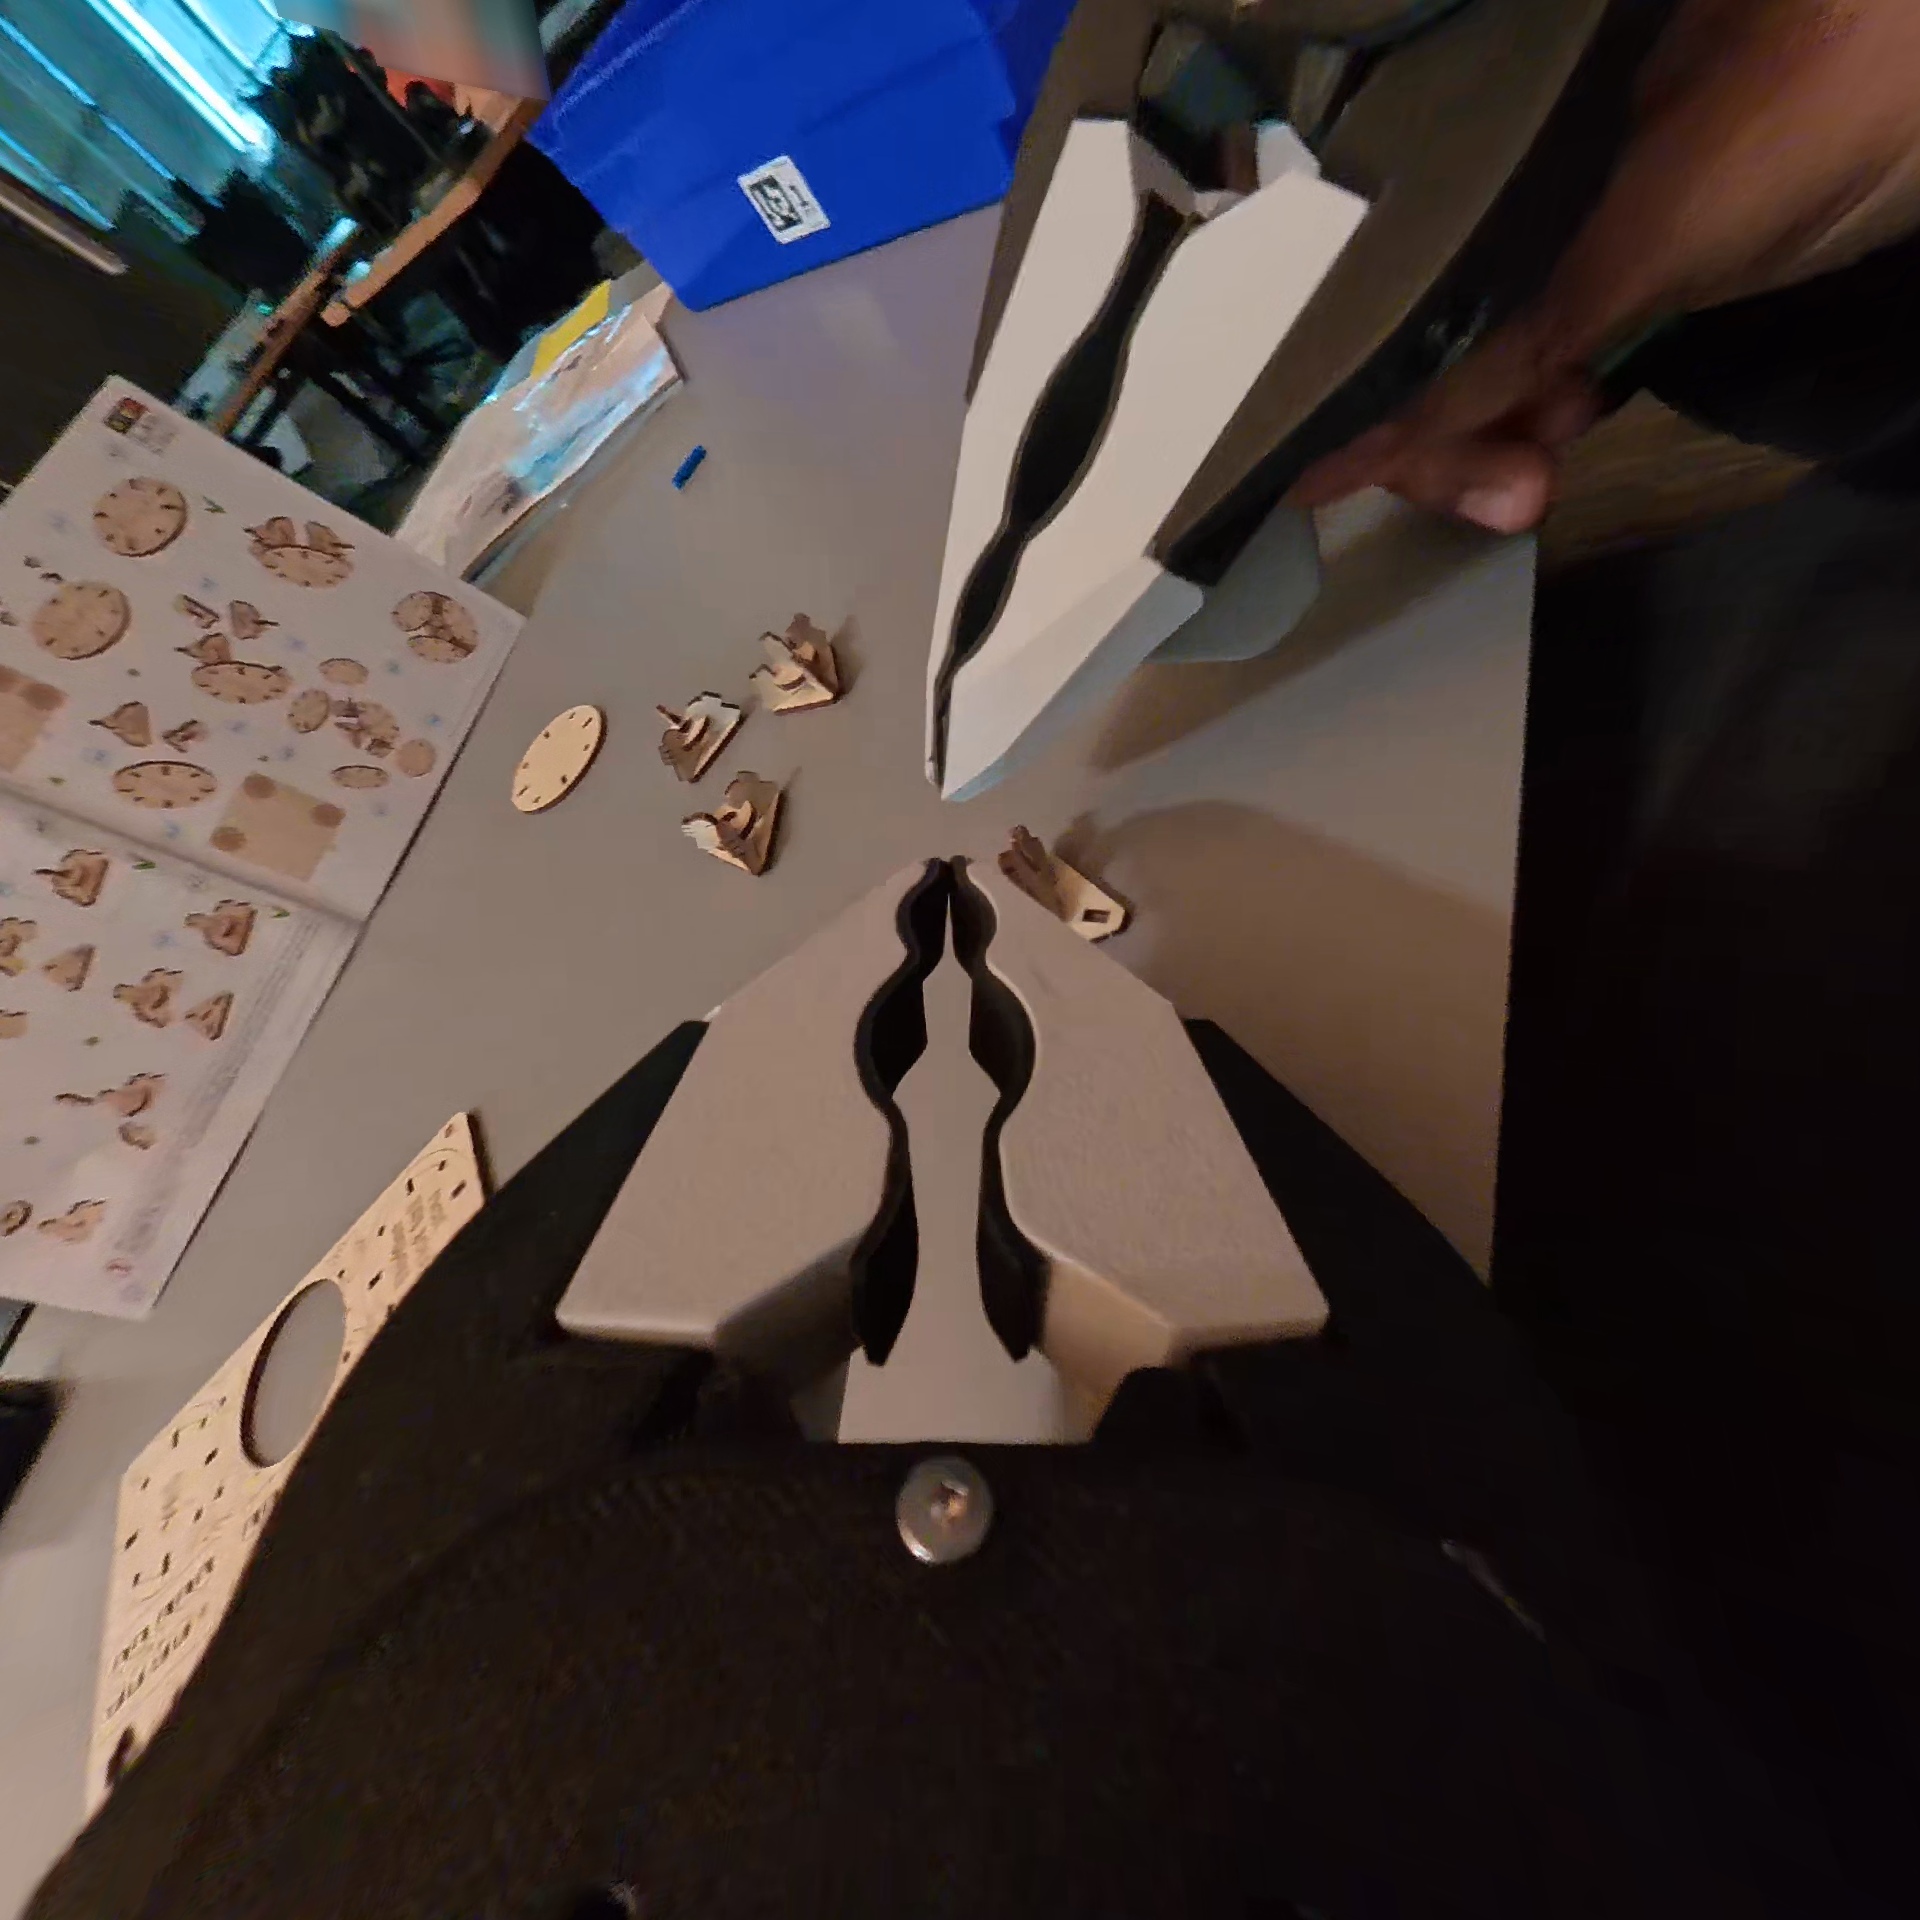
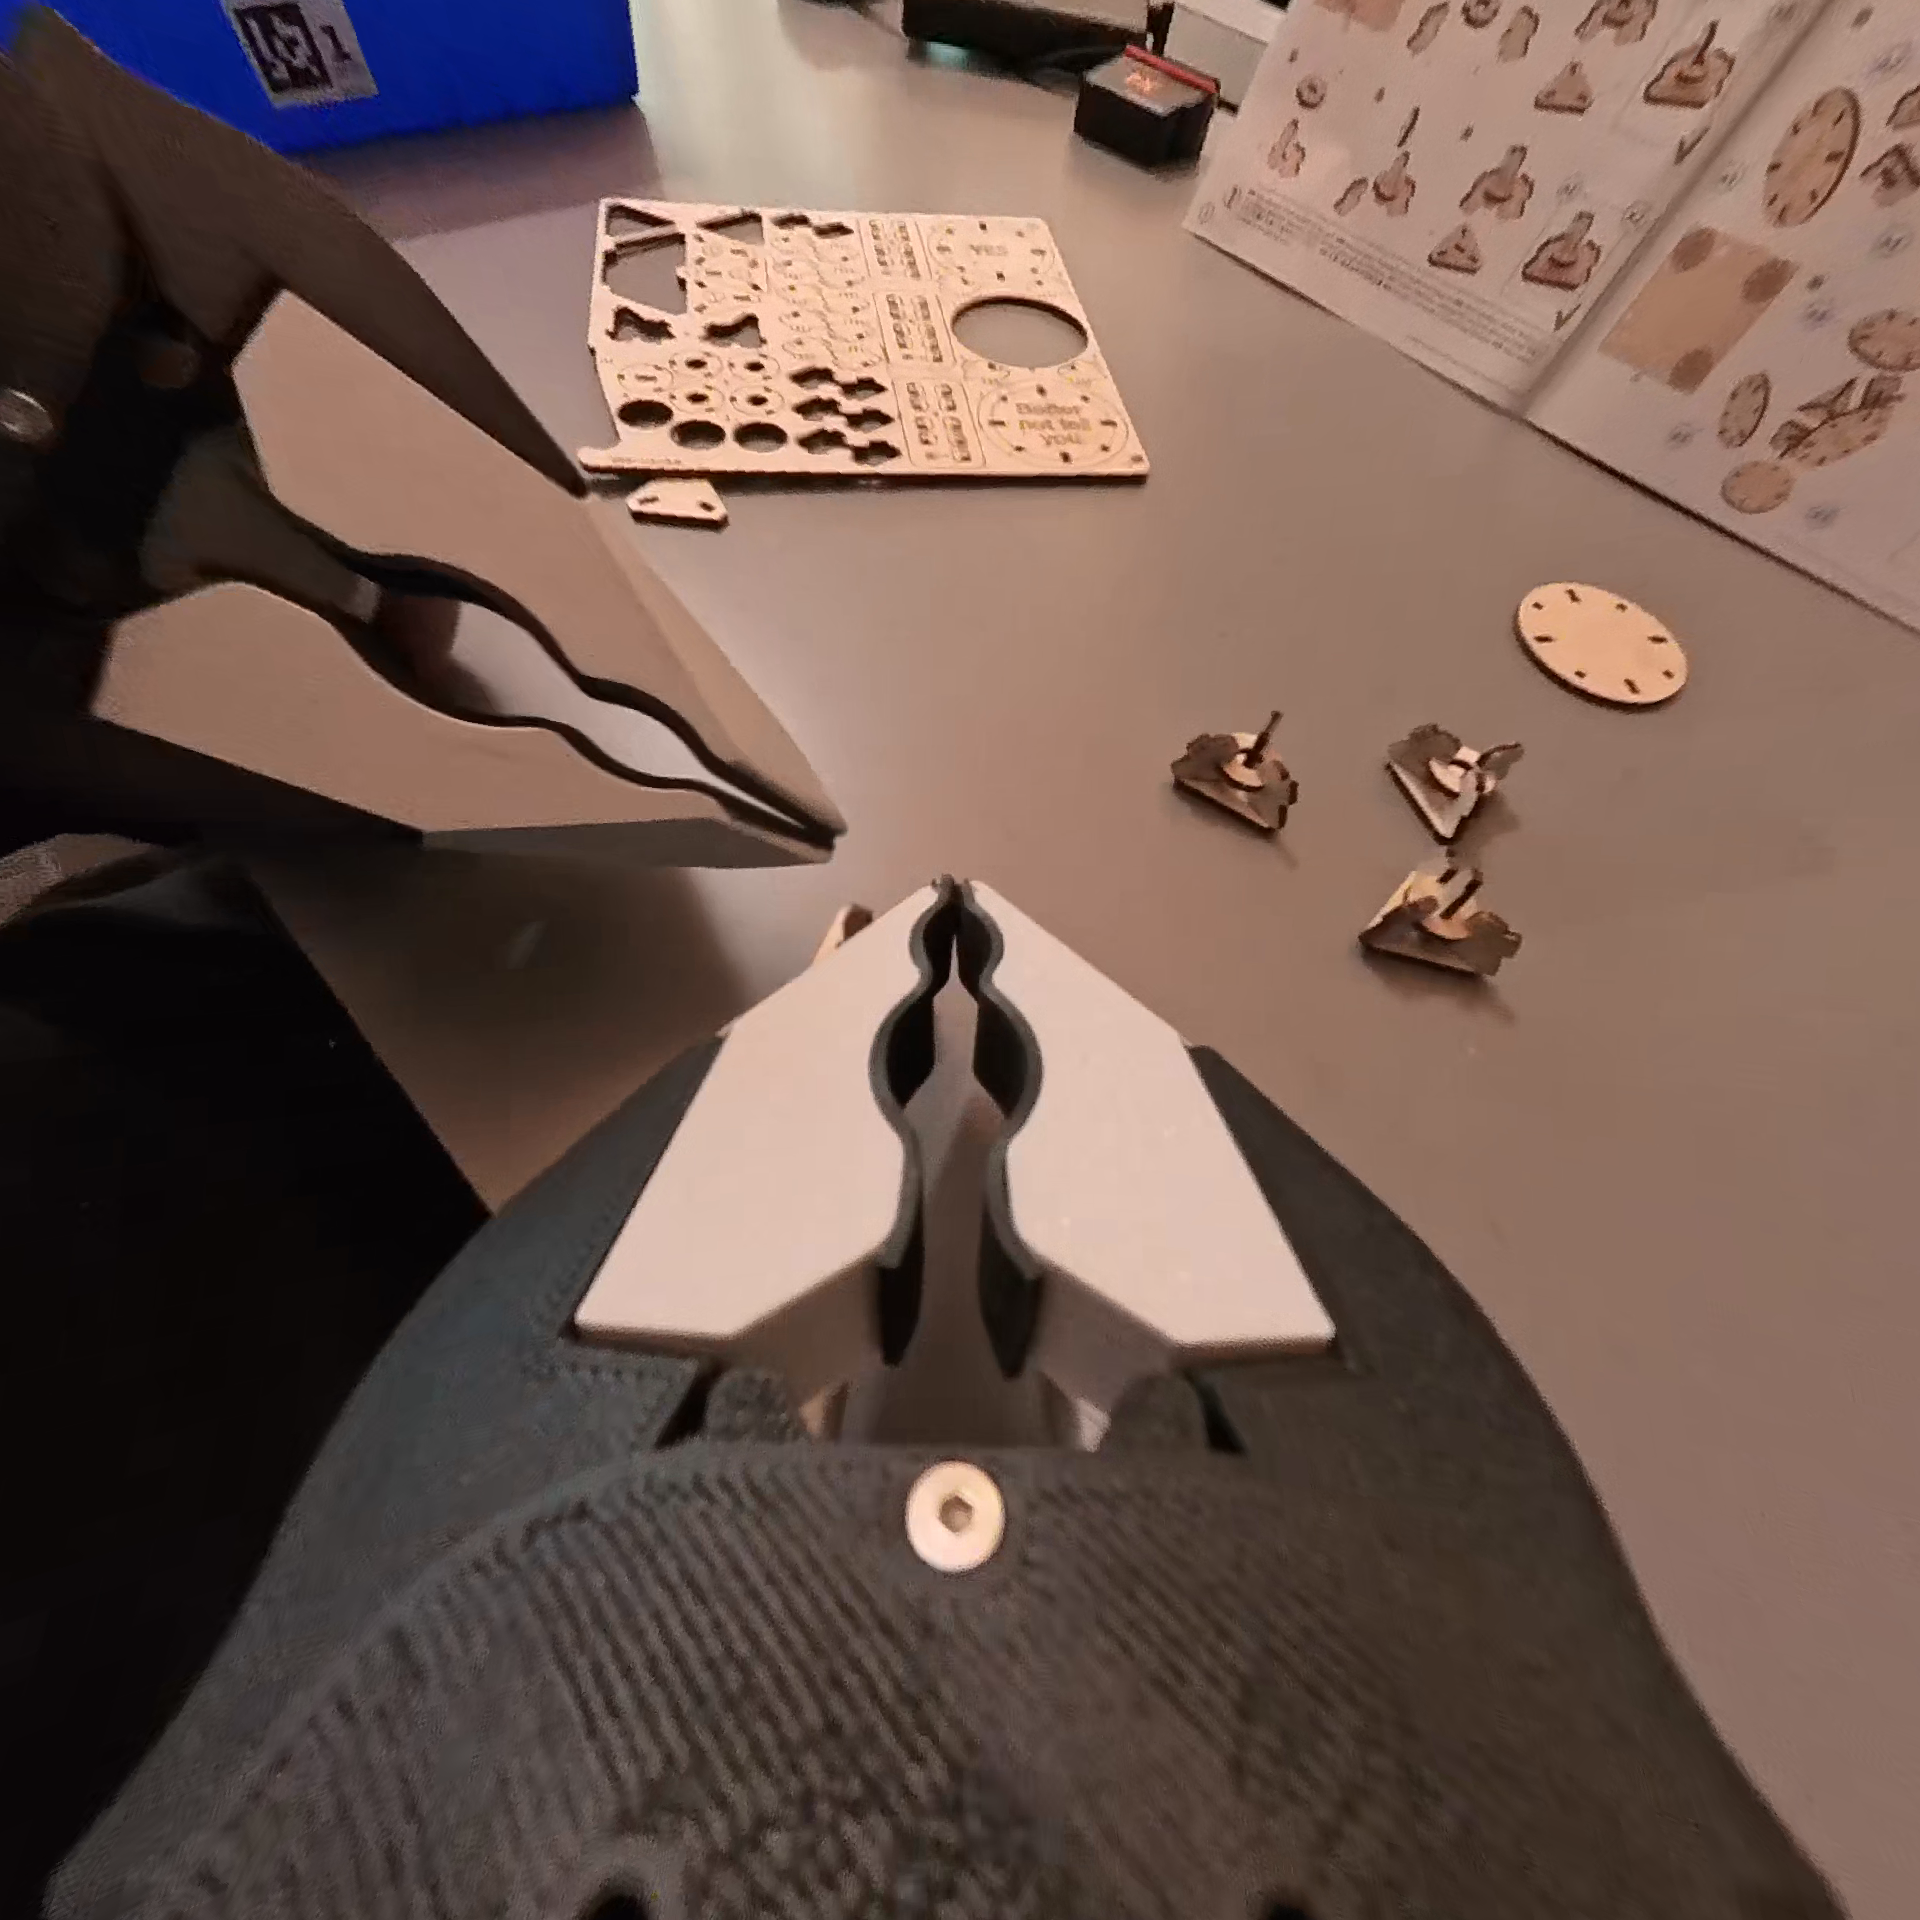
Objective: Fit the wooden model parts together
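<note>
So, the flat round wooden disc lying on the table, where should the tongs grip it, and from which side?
Probably at its rim: the round wooden disc lies flat on the table, so only the thin edge offers purchase. Come low from its open near side.

Matt grey bench (image 2: 1351,1143), smooth. Thin pale wood cutout sheet (image 2: 873,343), disc (image 2: 1600,644). Printed paper leaflet (image 1: 208,727). Glossy blue plastic bin (image 1: 790,135). Ribbed dark plastic tool (image 2: 951,888) body.
</note>
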Action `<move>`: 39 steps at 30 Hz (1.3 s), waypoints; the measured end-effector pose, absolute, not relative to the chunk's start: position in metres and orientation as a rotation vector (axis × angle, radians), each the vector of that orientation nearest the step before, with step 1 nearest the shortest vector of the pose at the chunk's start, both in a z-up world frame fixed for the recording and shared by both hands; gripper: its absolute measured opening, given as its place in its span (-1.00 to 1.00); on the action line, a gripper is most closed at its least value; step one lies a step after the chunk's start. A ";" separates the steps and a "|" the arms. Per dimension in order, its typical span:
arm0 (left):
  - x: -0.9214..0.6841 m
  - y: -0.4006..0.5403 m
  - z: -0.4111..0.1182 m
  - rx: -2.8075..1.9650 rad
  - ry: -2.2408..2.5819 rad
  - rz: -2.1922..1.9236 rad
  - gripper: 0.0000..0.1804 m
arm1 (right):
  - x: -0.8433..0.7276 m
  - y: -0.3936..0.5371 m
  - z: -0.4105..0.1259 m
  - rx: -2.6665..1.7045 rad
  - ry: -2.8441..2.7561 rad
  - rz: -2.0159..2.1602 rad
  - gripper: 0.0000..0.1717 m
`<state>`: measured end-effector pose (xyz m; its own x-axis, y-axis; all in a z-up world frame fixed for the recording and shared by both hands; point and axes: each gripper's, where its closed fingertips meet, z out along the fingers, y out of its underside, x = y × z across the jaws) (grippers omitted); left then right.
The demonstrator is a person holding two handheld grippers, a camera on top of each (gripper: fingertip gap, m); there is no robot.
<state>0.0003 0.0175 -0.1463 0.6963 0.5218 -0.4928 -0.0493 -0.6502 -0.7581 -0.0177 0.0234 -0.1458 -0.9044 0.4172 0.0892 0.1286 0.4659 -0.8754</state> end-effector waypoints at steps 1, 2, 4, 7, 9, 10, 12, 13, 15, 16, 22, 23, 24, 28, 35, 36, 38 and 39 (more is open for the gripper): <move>0.000 0.017 -0.142 -2.087 -0.374 0.928 -0.98 | -0.016 0.022 -0.145 -0.455 -2.428 1.425 -1.00; 0.000 0.017 -0.137 -2.050 -0.391 0.920 -0.98 | -0.015 0.022 -0.147 -0.453 -2.444 1.417 -1.00; 0.000 0.014 -0.124 -1.953 -0.431 0.882 -0.98 | -0.014 0.023 -0.159 -0.465 -2.508 1.341 -1.00; -0.001 0.007 -0.109 -1.839 -0.492 0.802 -0.98 | -0.012 0.024 -0.149 -0.473 -2.472 1.403 -1.00; -0.001 0.004 -0.105 -1.802 -0.513 0.746 -0.98 | -0.012 0.025 -0.139 -0.480 -2.437 1.459 -1.00; -0.001 0.003 -0.104 -1.793 -0.514 0.726 -0.98 | -0.011 0.025 -0.138 -0.483 -2.439 1.460 -1.00; -0.001 0.003 -0.104 -1.791 -0.516 0.713 -0.98 | -0.012 0.025 -0.150 -0.493 -2.485 1.397 -1.00; -0.001 0.004 -0.105 -1.798 -0.515 0.713 -0.98 | -0.014 0.026 -0.158 -0.501 -2.509 1.355 -1.00; -0.001 0.005 -0.107 -1.815 -0.508 0.720 -0.98 | -0.014 0.029 -0.158 -0.511 -2.518 1.344 -1.00; -0.001 0.006 -0.108 -1.823 -0.504 0.724 -0.98 | -0.014 0.029 -0.153 -0.516 -2.499 1.371 -1.00; -0.002 0.008 -0.110 -1.839 -0.501 0.726 -0.98 | -0.012 0.025 -0.159 -0.570 -2.562 1.394 -1.00; -0.002 0.007 -0.109 -1.835 -0.503 0.724 -0.98 | -0.013 0.025 -0.154 -0.560 -2.542 1.399 -1.00; -0.002 0.007 -0.109 -1.830 -0.505 0.722 -0.98 | -0.014 0.025 -0.147 -0.548 -2.504 1.424 -1.00; -0.003 0.005 -0.107 -1.813 -0.518 0.705 -0.98 | -0.013 0.023 -0.146 -0.536 -2.489 1.419 -1.00; -0.004 0.003 -0.105 -1.794 -0.530 0.692 -0.98 | -0.007 0.020 -0.139 -0.494 -2.463 1.440 -1.00; -0.004 0.003 -0.105 -1.796 -0.530 0.692 -0.98 | -0.007 0.020 -0.140 -0.496 -2.469 1.433 -1.00; -0.004 0.003 -0.105 -1.799 -0.530 0.694 -0.98 | -0.009 0.020 -0.146 -0.511 -2.487 1.418 -1.00; -0.004 0.004 -0.105 -1.800 -0.530 0.695 -0.98 | -0.010 0.020 -0.146 -0.521 -2.487 1.430 -1.00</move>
